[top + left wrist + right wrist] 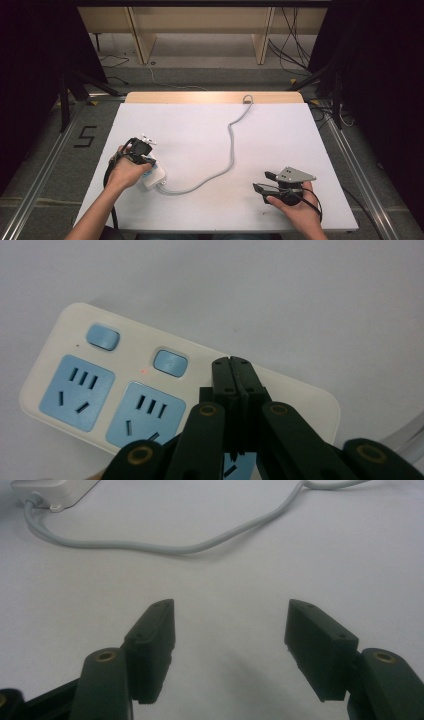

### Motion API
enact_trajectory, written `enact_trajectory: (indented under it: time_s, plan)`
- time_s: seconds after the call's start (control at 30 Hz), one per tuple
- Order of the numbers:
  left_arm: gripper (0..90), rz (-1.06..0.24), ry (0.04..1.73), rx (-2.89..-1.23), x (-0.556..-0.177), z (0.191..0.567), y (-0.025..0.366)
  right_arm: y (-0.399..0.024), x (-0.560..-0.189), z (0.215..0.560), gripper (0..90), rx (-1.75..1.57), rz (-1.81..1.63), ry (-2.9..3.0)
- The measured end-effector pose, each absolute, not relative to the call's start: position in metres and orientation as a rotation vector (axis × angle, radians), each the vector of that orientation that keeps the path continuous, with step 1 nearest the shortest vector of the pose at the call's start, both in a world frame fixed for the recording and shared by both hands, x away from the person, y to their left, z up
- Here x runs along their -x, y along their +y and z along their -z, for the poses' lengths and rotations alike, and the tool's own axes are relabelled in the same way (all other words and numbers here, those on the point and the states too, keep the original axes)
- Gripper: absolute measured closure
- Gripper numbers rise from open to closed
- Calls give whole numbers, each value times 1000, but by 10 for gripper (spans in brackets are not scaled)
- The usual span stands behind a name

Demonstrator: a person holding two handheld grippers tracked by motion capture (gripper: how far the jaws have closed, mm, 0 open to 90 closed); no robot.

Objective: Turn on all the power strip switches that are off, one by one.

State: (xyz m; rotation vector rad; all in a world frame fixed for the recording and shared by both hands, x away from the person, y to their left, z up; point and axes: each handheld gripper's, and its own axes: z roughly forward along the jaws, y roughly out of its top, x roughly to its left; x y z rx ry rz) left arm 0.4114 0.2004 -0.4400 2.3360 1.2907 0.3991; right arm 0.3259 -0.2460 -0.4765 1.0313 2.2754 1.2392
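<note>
At the left of the high view, the left gripper is held by the person's left hand directly over a white power strip that lies on the white table. In the left gripper view, its jaws are pressed flat together with nothing between them, their tips over the strip's top face, just right of the second blue switch. Left of the jaws the strip shows two blue socket faces, the nearer one just beside the jaws and the farther one beyond it, each with a blue switch above it, the outer switch well left of the jaws. A small red light glows beside the second switch. Whether the tips touch the strip cannot be told.

From the strip's end nearest the right gripper, a grey cable runs across the table, curving up to the far edge.

At the right, the right gripper is held by the right hand low over bare table, well apart from the strip. In the right gripper view, its jaws stand wide apart and empty, with bare table between them. Beyond the jaws the cable crosses, and the strip's end lies far off to the upper left of the jaws.
</note>
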Motion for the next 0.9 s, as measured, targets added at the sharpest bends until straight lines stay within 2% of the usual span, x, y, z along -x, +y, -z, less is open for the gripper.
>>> enact_trajectory:
  time_s: [0.9]
  plan:
    - [897,-418,1256,-2328,-424,416,212,-247,-325,477,381,-1033,-1233,2278]
